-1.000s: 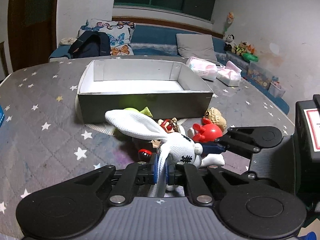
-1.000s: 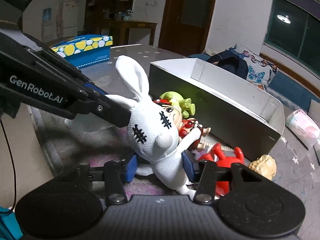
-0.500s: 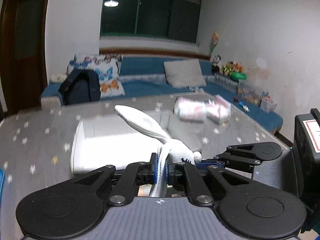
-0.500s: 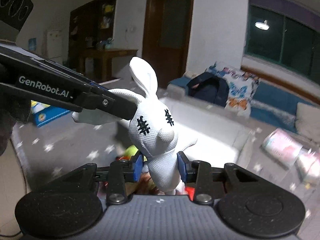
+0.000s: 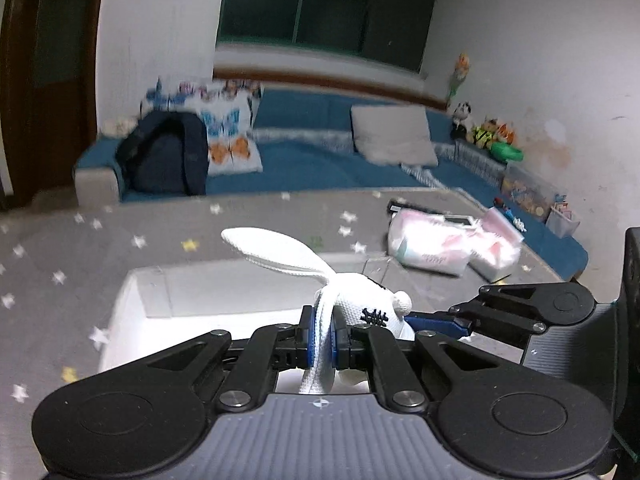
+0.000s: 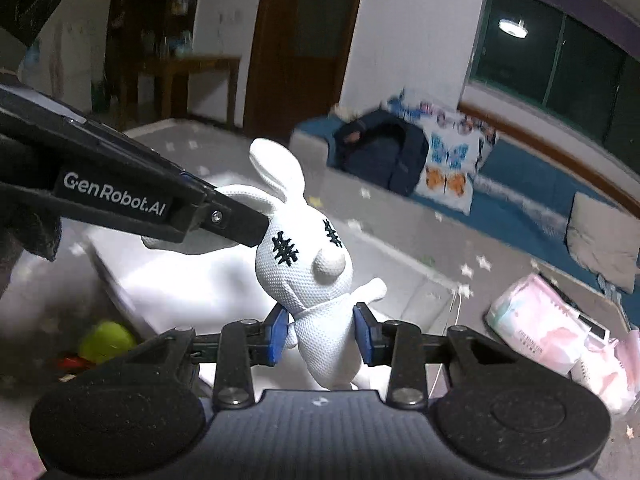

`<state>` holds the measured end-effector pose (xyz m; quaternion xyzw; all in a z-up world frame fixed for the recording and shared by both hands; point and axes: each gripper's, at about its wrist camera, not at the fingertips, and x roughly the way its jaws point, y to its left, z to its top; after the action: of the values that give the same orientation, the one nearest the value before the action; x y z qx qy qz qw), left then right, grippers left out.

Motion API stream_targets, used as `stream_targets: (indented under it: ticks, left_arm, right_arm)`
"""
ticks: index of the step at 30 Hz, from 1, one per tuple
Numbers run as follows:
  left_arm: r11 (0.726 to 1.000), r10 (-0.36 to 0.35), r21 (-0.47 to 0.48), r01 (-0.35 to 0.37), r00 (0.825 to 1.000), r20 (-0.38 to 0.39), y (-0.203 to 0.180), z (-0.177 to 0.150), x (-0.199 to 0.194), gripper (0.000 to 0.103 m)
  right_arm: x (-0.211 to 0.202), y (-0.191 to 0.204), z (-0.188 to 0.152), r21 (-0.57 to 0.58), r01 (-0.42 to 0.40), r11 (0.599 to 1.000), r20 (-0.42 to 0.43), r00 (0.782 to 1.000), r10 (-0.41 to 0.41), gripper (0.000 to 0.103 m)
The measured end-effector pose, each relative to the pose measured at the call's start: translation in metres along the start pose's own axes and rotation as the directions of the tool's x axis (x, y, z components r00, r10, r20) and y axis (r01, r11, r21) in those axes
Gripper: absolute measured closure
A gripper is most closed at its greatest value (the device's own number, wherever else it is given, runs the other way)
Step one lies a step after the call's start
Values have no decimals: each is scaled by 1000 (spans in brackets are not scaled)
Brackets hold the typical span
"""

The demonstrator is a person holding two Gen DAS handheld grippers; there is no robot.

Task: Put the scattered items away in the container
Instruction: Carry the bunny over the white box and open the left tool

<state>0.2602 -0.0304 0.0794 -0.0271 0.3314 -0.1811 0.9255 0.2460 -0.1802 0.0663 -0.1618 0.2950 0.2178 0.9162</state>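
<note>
A white plush rabbit (image 6: 308, 268) with stitched black eyes hangs in the air between both grippers. My left gripper (image 5: 323, 338) is shut on one of its ears. My right gripper (image 6: 320, 332) is shut on its body. The rabbit (image 5: 360, 304) is held above the open white box (image 5: 136, 300), whose white inside shows below it in the right wrist view (image 6: 188, 284). A yellow-green toy (image 6: 106, 338) and a bit of a red one lie on the table outside the box at the lower left.
The table (image 5: 100, 240) has a grey cloth with stars. Pink tissue packs (image 5: 432, 248) lie on it to the right of the box. Behind the table are a blue sofa (image 5: 304, 160) with cushions and a dark backpack (image 5: 164, 156).
Both grippers have lifted the rabbit off the pile of toys and carried it up and forward over the box. The toy pile has dropped out of the left wrist view.
</note>
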Motion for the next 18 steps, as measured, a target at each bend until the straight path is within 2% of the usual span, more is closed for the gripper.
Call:
stream_targets:
  ticks: [4, 10, 16, 18]
  left_arm:
    - [1000, -5, -24, 4, 999, -42, 9, 2, 33, 95]
    - [997, -19, -81, 10, 993, -113, 20, -1, 64, 92]
    - [995, -19, -101, 5, 990, -139, 27, -5, 71, 85]
    - [995, -16, -98, 3, 991, -136, 27, -5, 68, 85]
  right_arm:
    - [33, -4, -2, -21, 8, 1000, -79, 997, -9, 68]
    - [60, -15, 0, -16, 19, 1000, -140, 990, -21, 68]
    - [68, -17, 1, -25, 45, 999, -147, 988, -48, 65]
    - [66, -18, 0, -10, 43, 999, -145, 989, -44, 60]
